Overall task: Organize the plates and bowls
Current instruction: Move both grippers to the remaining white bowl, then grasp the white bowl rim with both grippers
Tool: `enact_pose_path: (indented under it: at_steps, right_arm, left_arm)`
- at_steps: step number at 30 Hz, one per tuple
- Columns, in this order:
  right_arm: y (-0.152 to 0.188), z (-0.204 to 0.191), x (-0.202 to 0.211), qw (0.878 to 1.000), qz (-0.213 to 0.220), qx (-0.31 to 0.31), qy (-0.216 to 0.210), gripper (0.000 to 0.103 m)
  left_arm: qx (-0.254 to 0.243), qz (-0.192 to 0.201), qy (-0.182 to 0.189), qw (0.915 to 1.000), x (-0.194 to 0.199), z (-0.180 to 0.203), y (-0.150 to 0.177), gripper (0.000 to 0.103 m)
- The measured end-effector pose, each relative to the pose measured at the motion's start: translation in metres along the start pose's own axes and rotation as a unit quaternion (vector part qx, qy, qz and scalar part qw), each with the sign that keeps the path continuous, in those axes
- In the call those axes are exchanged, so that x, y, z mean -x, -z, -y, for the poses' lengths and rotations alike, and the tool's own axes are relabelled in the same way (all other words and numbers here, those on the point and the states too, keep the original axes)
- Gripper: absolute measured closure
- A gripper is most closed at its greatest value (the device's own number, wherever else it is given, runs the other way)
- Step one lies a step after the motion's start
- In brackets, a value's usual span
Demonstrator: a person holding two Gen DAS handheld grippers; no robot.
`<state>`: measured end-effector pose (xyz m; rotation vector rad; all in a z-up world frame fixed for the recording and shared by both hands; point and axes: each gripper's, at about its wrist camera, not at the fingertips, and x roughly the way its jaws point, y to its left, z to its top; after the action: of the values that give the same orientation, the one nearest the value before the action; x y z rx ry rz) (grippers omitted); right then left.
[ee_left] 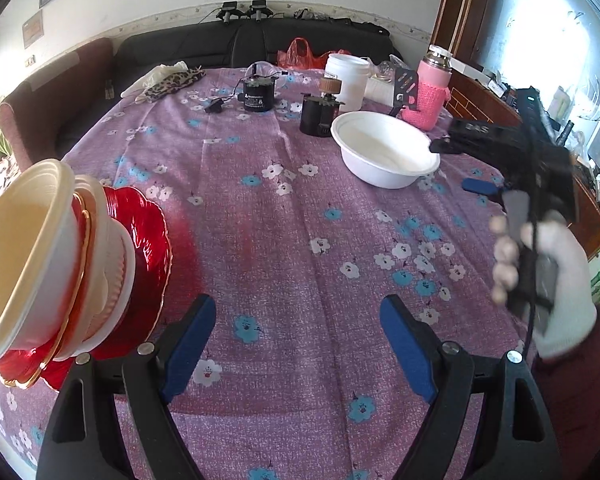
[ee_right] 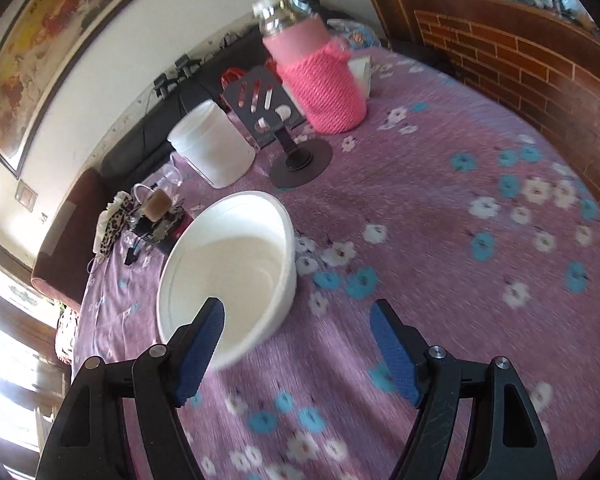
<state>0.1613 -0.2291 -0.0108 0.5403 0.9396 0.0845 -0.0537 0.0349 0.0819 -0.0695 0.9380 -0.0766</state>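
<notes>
A stack of cream bowls (ee_left: pixel 24 256) on red gold-rimmed plates (ee_left: pixel 140 248) stands at the table's left edge, just left of my left gripper (ee_left: pixel 296 344), which is open and empty above the cloth. A large white bowl (ee_left: pixel 384 154) sits alone at the right. In the right wrist view this white bowl (ee_right: pixel 232 264) lies just ahead and left of my right gripper (ee_right: pixel 296 348), which is open and empty; its left fingertip (ee_right: pixel 204 344) overlaps the bowl's near rim. The right gripper also shows in the left wrist view (ee_left: pixel 460 160), beside the bowl.
The table has a purple flowered cloth (ee_left: pixel 284 240). At the back stand a white jar (ee_right: pixel 212 144), a pink knit-covered bottle (ee_right: pixel 320 80), a black phone stand (ee_right: pixel 284 128), black devices (ee_left: pixel 258 94) and a leopard-print cloth (ee_left: pixel 172 82). A brick-pattern cabinet (ee_right: pixel 520 68) borders the right side.
</notes>
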Motion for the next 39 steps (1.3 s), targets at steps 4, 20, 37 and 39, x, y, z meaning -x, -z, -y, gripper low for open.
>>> enact_pose_path:
  at_steps: [4,20,37,39]
  right_arm:
    - [-0.004,0.004,-0.023,0.999,-0.02,-0.025,-0.012,0.024]
    - [-0.001,0.024,-0.034,0.998,0.015,-0.02,-0.063,0.024]
    - [0.002,0.002,-0.039,0.997,0.032,0.053,-0.036,0.041]
    - [0.001,0.003,-0.042,0.998,0.025,0.051,-0.041,0.055]
  left_arm:
    - [0.012,-0.007,0.018,0.9997,-0.01,-0.004,-0.012,0.02]
    - [0.073,-0.012,0.028,0.9968,-0.104,0.011,-0.123,0.02]
    - [0.084,-0.054,0.053,0.9936,-0.196,0.036,-0.161,0.031]
    - [0.081,-0.061,0.057,0.9932,-0.2,0.038,-0.161,0.039]
